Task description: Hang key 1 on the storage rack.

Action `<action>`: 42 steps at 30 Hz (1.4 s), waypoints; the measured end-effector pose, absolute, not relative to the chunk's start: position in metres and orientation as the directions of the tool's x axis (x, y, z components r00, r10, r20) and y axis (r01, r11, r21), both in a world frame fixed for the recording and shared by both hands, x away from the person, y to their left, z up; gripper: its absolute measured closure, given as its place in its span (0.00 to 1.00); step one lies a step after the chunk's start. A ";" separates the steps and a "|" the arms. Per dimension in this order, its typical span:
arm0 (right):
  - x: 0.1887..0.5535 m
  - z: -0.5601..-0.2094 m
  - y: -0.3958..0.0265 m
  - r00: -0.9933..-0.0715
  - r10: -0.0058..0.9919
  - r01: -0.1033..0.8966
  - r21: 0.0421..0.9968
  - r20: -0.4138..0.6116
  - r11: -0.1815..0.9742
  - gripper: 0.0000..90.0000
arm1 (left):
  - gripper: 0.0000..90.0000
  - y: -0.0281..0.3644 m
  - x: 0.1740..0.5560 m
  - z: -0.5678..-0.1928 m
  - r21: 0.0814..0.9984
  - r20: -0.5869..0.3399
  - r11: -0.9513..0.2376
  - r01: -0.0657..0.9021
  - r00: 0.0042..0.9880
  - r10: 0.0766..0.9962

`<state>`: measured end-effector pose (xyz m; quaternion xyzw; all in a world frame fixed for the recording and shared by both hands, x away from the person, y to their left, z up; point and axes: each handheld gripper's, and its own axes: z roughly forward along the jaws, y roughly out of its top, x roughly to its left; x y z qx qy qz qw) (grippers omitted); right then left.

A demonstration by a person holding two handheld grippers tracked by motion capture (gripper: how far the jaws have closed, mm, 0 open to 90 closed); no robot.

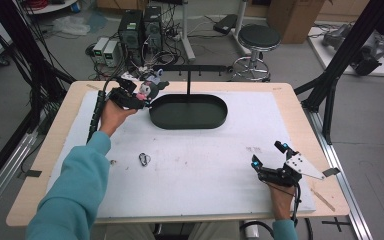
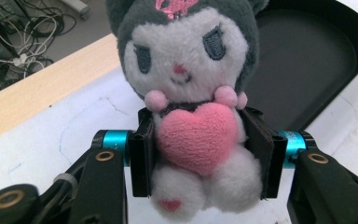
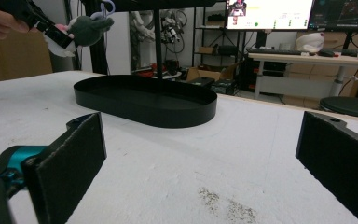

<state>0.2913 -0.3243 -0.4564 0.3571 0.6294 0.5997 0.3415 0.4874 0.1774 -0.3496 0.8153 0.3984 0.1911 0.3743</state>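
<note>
Left gripper (image 1: 141, 96) clamped on a plush toy (image 2: 191, 107) at its middle, pads pressing both sides of the pink heart. Toy held upright above the far left part of the table (image 1: 50, 145), just beside the left end of the black oval tray (image 1: 187, 122). Right gripper (image 1: 269, 161) resting near the near right corner, jaws wide apart, gripping nothing. Small metal clip (image 1: 144, 159) lying left of centre.
</note>
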 end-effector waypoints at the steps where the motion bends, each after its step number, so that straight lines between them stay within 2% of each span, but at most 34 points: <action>1: 0.291 -0.456 -0.324 -0.512 0.859 0.040 0.999 -0.001 0.025 0.01 | 0.57 0.177 0.488 -0.350 0.765 0.013 -0.398 0.506 0.606 0.795; 16: 0.291 -0.456 -0.324 -0.512 0.859 0.042 0.999 0.001 0.024 0.01 | 0.54 0.178 0.496 -0.361 0.781 0.001 -0.372 0.503 0.594 0.805; 18: 0.292 -0.456 -0.324 -0.510 0.860 0.035 0.999 -0.006 0.027 0.01 | 0.50 0.179 0.497 -0.362 0.785 0.000 -0.372 0.495 0.601 0.799; 23: 0.291 -0.456 -0.324 -0.511 0.859 0.042 0.999 0.001 0.024 0.01 | 0.28 0.183 0.497 -0.360 0.809 -0.025 -0.351 0.471 0.624 0.781; 25: 0.292 -0.456 -0.324 -0.509 0.861 0.032 0.999 -0.009 0.030 0.01 | 0.24 0.185 0.497 -0.359 0.827 -0.041 -0.327 0.457 0.629 0.776; 28: 0.292 -0.456 -0.325 -0.509 0.861 0.034 0.999 -0.008 0.029 0.01 | 0.15 0.187 0.496 -0.357 0.864 -0.032 -0.310 0.397 0.657 0.753; 30: 0.292 -0.456 -0.324 -0.509 0.861 0.034 0.999 -0.006 0.028 0.01 | 0.03 0.189 0.494 -0.355 0.893 -0.031 -0.278 0.355 0.665 0.746; 33: 0.291 -0.456 -0.324 -0.511 0.860 0.043 0.999 0.001 0.024 0.01 | 0.02 0.191 0.488 -0.352 0.922 -0.070 -0.227 0.313 0.712 0.699; 37: 0.292 -0.456 -0.324 -0.509 0.861 0.040 0.999 0.001 0.023 0.01 | 0.02 0.192 0.476 -0.346 0.933 -0.029 -0.247 0.260 0.742 0.670; 42: 0.292 -0.456 -0.324 -0.509 0.861 0.039 0.999 -0.001 0.024 0.01 | 0.02 0.199 0.465 -0.341 0.949 -0.030 -0.221 0.227 0.759 0.651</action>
